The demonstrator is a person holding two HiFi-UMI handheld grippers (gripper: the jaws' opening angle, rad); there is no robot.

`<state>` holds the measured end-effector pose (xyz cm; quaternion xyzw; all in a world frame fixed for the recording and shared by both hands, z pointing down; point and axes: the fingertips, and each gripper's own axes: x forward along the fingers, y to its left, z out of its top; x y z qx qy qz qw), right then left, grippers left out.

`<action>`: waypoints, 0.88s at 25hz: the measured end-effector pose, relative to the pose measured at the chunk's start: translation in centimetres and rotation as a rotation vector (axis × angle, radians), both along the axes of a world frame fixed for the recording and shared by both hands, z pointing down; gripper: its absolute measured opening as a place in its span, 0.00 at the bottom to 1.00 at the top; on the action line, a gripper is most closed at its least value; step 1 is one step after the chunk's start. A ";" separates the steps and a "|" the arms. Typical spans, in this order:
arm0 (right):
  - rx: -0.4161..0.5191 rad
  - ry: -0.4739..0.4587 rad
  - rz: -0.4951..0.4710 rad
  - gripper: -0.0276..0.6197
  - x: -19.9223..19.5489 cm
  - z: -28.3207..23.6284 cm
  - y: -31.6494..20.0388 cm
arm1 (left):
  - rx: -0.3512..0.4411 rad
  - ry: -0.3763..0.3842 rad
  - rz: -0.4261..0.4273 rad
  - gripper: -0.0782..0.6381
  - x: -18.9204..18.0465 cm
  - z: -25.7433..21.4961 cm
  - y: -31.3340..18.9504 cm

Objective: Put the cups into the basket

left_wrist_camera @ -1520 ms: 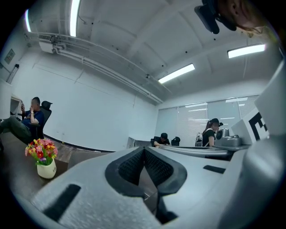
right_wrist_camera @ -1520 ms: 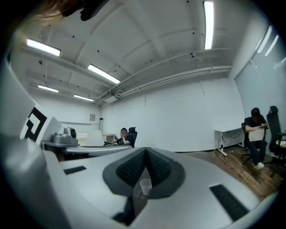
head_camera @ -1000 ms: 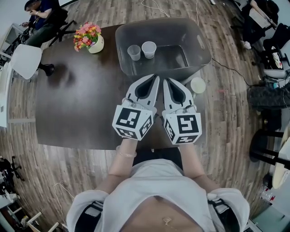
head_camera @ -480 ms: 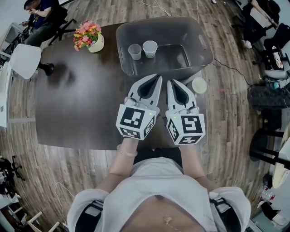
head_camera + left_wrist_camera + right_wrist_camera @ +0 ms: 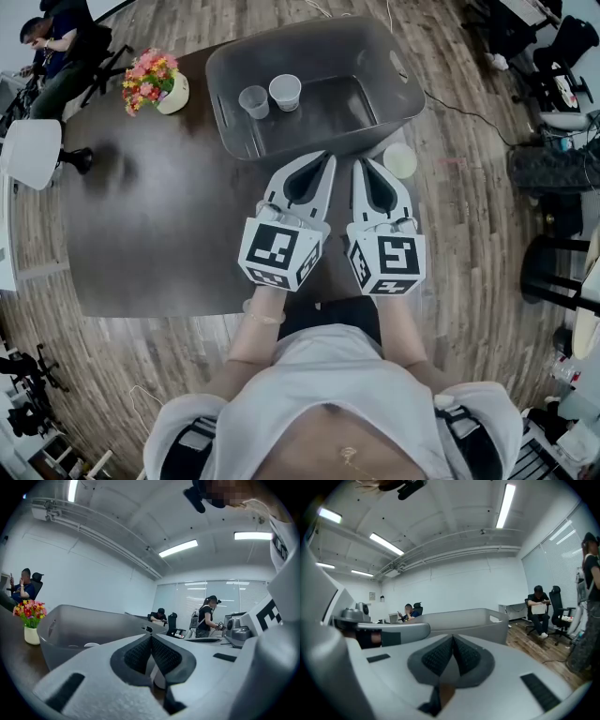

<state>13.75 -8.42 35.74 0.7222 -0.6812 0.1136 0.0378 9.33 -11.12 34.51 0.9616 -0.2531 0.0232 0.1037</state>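
Pointing at the basket (image 5: 401, 80), the left gripper (image 5: 327, 158) and right gripper (image 5: 359, 162) are held closed on nothing. A clear cup (image 5: 253, 100) and a white cup (image 5: 285, 92) are inside; the last cup (image 5: 400, 160) is left beside it, so opened jaws are needed next.

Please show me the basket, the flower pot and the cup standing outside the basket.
basket (image 5: 401, 91): head view, right wall.
flower pot (image 5: 174, 95): head view, white pot's side.
cup outside the basket (image 5: 400, 160): head view, its top.
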 end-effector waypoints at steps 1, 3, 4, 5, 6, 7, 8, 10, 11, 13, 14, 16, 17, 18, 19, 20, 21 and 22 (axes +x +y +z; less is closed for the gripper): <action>-0.002 0.002 0.023 0.06 0.8 0.3 0.5 | -0.010 -0.003 0.012 0.12 0.5 0.4 0.3; -0.007 0.000 0.066 0.06 2.4 0.8 1.3 | -0.032 -0.008 0.033 0.12 1.5 1.4 0.8; -0.013 -0.003 0.087 0.06 3.1 1.2 1.6 | -0.044 -0.010 0.042 0.12 2.0 1.8 1.0; -0.021 -0.010 0.106 0.09 3.9 1.6 2.0 | -0.055 -0.013 0.050 0.12 2.5 2.3 1.2; -0.036 -0.020 0.124 0.20 4.6 2.2 2.2 | -0.064 -0.016 0.058 0.12 2.9 2.7 1.4; -0.057 -0.033 0.141 0.34 5.3 2.7 2.5 | -0.071 -0.021 0.066 0.12 3.3 3.0 1.6; -0.084 -0.044 0.158 0.43 6.0 3.4 2.7 | -0.076 -0.026 0.074 0.12 3.7 3.3 1.7; -0.147 -0.057 0.181 0.54 7.3 4.7 3.0 | -0.087 -0.038 0.087 0.12 4.3 3.9 2.1; -0.178 -0.059 0.182 0.58 7.9 5.3 3.0 | -0.092 -0.042 0.092 0.12 4.6 4.1 2.3; -0.218 -0.067 0.175 0.64 8.8 6.4 3.0 | -0.105 -0.045 0.099 0.12 5.1 4.6 2.6; -0.230 -0.075 0.172 0.66 9.2 6.8 3.0 | -0.112 -0.045 0.102 0.12 5.3 4.8 2.8; -0.255 -0.085 0.169 0.69 9.7 7.7 2.7 | -0.124 -0.049 0.106 0.12 5.7 5.2 2.8; -0.272 -0.083 0.166 0.70 10.0 8.3 2.5 | -0.129 -0.051 0.108 0.12 5.8 5.5 2.7; -0.288 -0.076 0.161 0.70 10.1 8.8 2.2 | -0.134 -0.053 0.109 0.12 6.0 5.7 2.5; -0.304 -0.070 0.157 0.71 10.2 9.3 2.1 | -0.137 -0.054 0.110 0.12 6.2 5.9 2.5; -0.315 -0.067 0.154 0.71 10.3 9.6 2.0 | -0.142 -0.055 0.111 0.12 6.3 6.0 2.6; -0.322 -0.069 0.154 0.71 10.5 10.0 2.1 | -0.147 -0.055 0.112 0.12 6.4 6.2 2.8; -0.327 -0.075 0.157 0.71 10.6 10.3 2.1 | -0.154 -0.055 0.113 0.12 6.5 6.3 2.9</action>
